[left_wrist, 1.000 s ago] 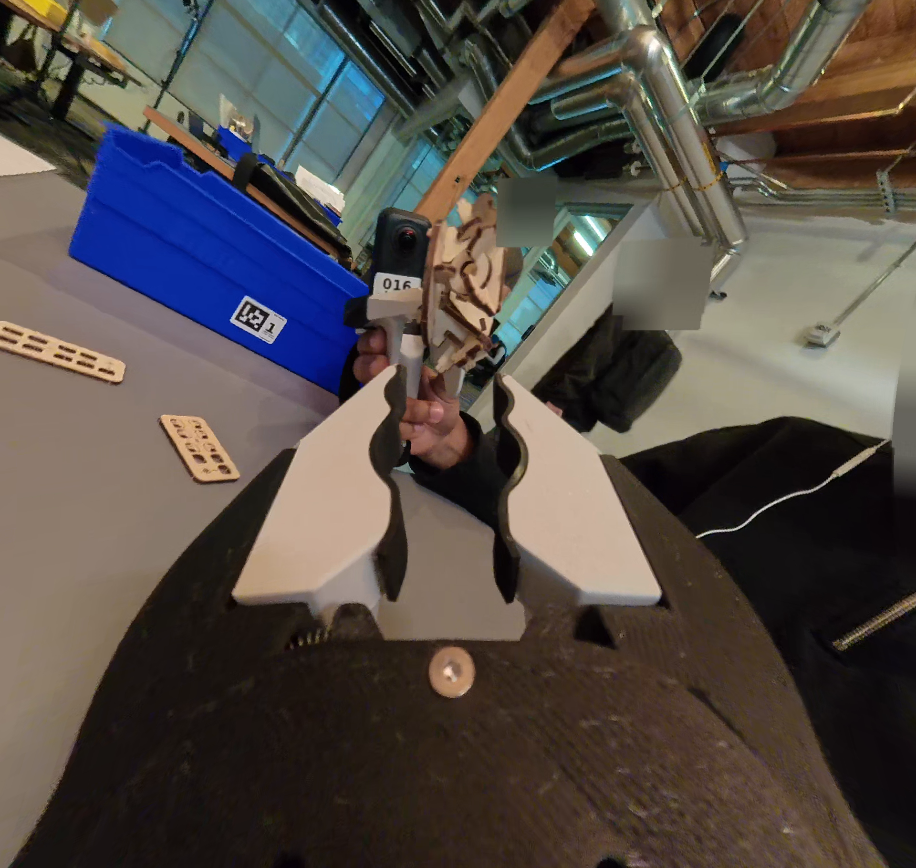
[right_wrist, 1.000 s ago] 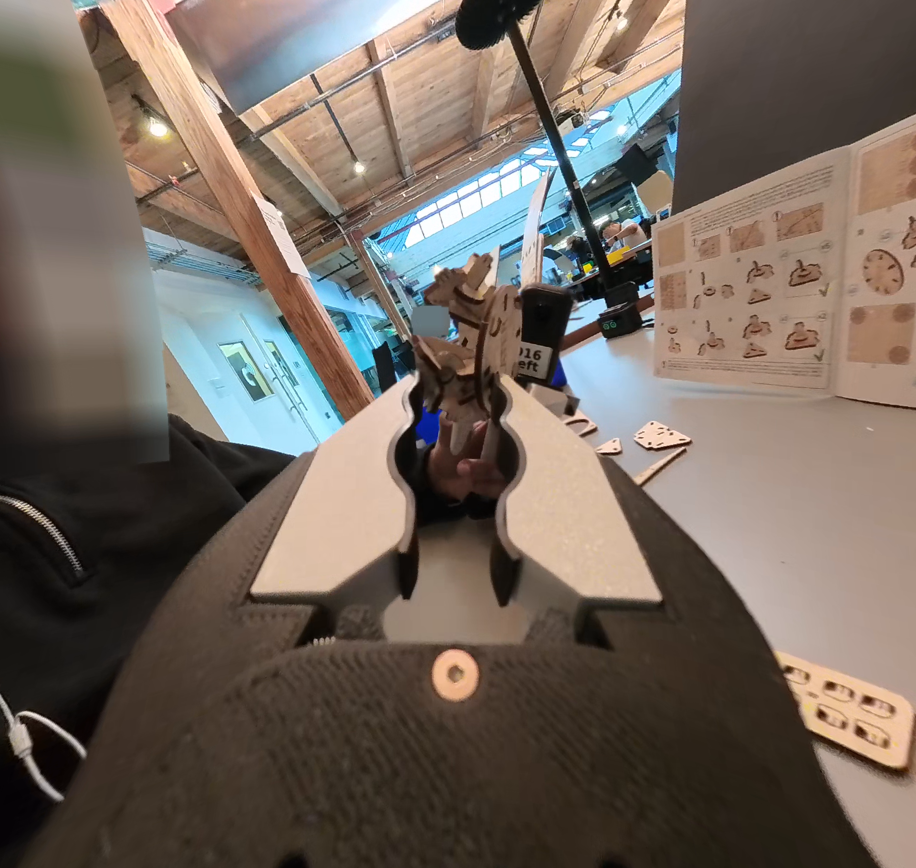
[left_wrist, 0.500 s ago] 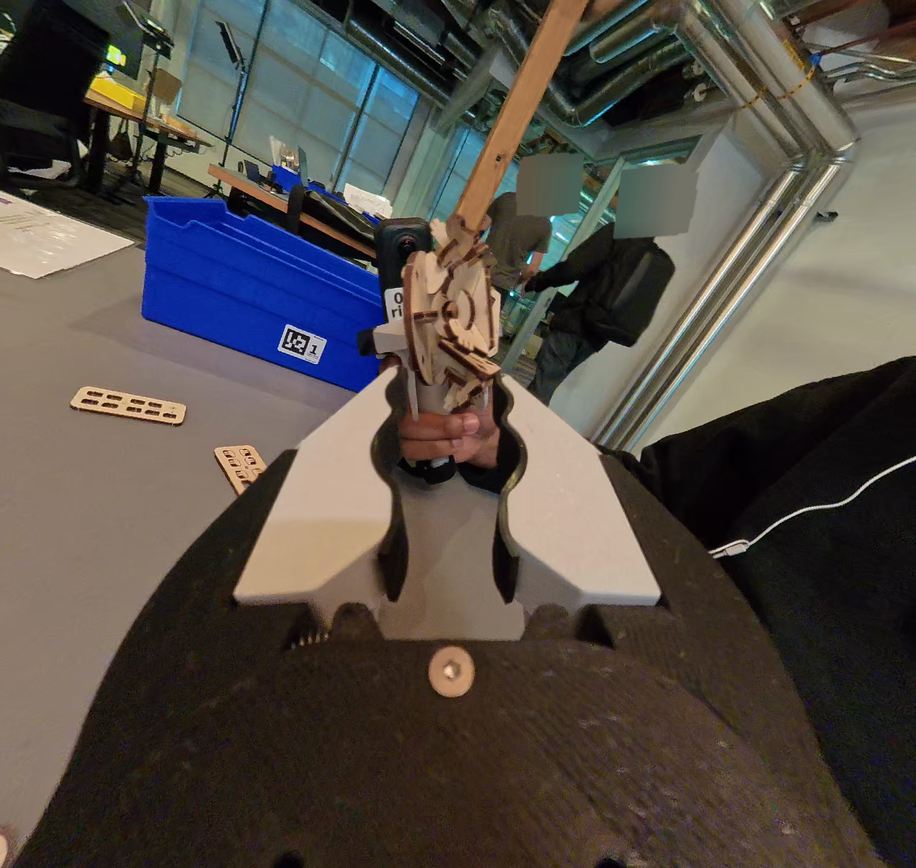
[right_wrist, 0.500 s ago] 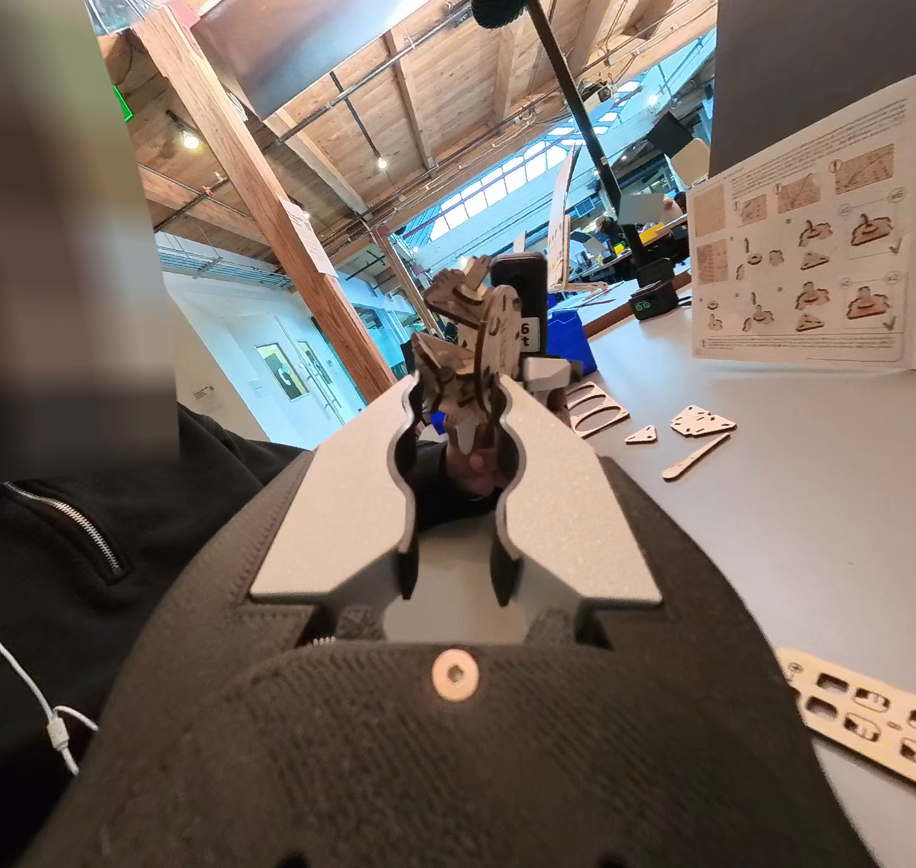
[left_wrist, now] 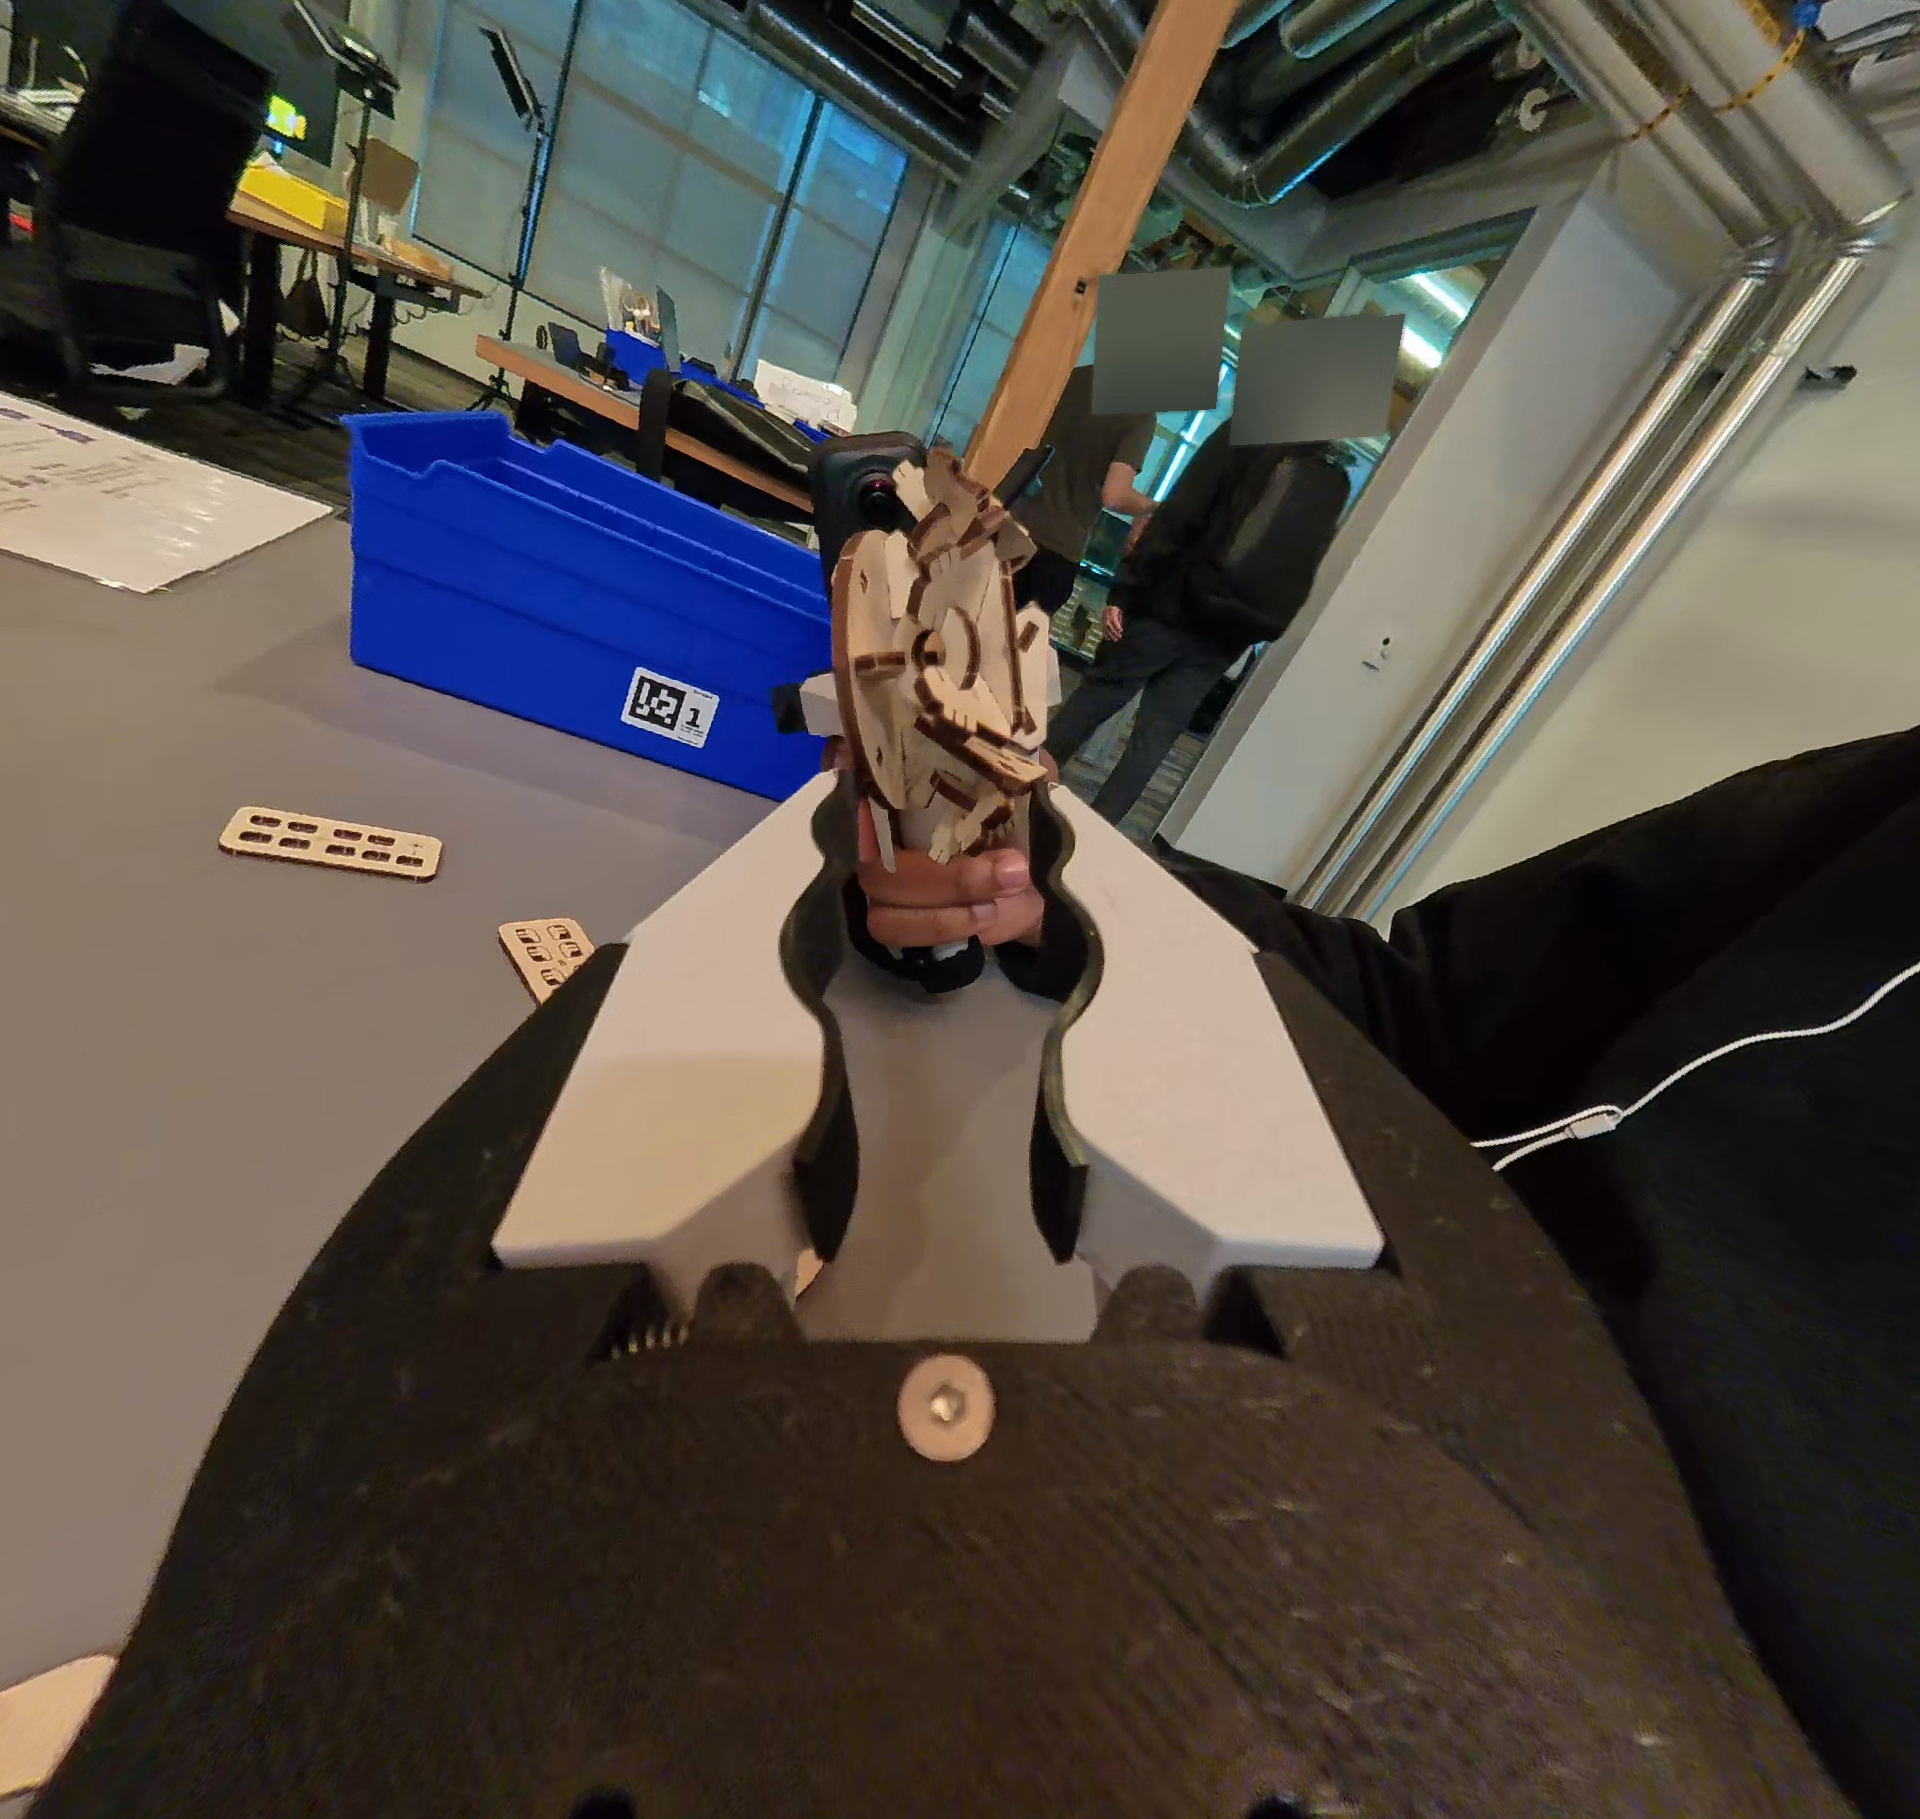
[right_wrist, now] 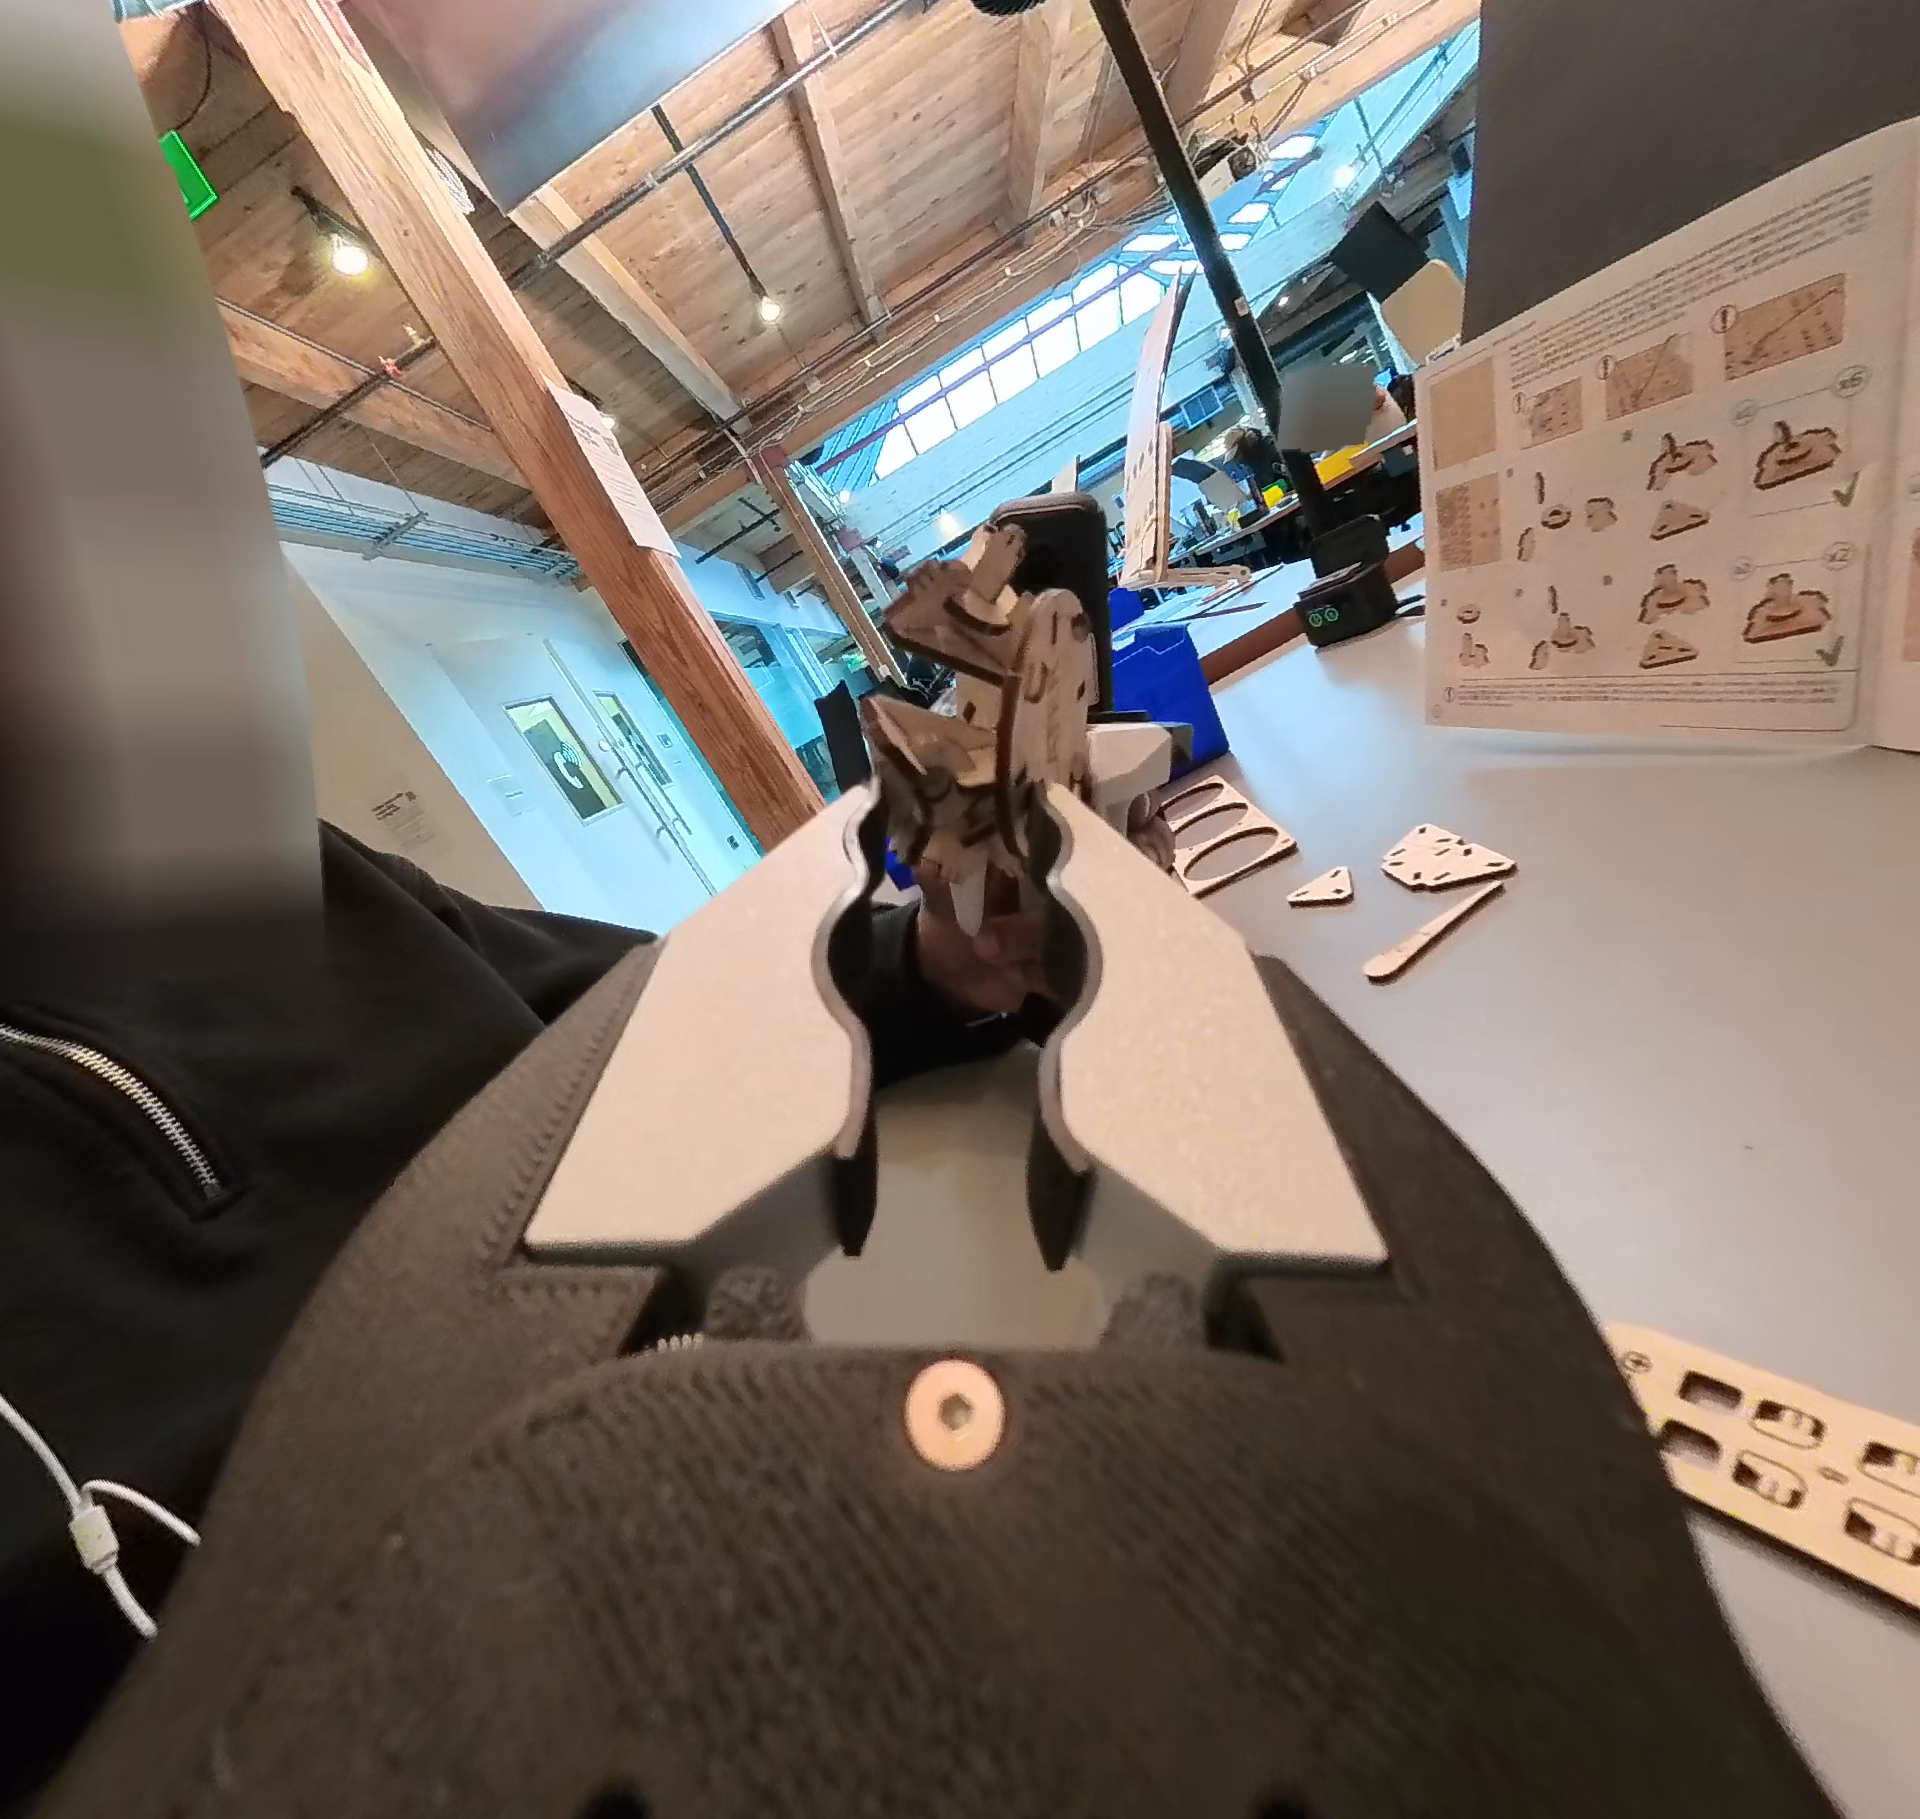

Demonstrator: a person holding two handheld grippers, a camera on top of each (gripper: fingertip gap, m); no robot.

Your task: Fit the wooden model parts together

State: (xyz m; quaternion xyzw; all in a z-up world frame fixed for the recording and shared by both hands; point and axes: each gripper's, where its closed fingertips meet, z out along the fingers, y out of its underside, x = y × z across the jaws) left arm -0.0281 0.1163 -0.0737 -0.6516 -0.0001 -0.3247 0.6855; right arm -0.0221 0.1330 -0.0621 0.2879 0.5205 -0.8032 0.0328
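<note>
A light wooden laser-cut model (left_wrist: 930, 657), a slotted disc with several small parts fitted on it, is held up in the air above the grey table (left_wrist: 208, 1042). My left gripper (left_wrist: 935, 803) is shut on its lower edge, with both dark pads against it. The model also shows in the right wrist view (right_wrist: 987, 699), where my right gripper (right_wrist: 971, 813) is shut on its lower part from the opposite side. The two grippers face each other. The right gripper's camera (left_wrist: 862, 491) shows behind the model, and a finger of the left gripper (right_wrist: 1127, 751) shows in the right wrist view.
A blue bin (left_wrist: 582, 585) stands at the back left. Wooden part sheets (left_wrist: 330, 842) (left_wrist: 545, 954) (right_wrist: 1787, 1457) lie on the table. An open instruction booklet (right_wrist: 1683, 512), small wooden pieces (right_wrist: 1444, 865) and a wooden stick (right_wrist: 1434, 931) are at the right. Two people (left_wrist: 1205, 564) stand behind.
The left gripper has swung level and its jaws have narrowed onto the model's lower edge. The model has turned its disc face toward the left view. The right gripper has kept its hold.
</note>
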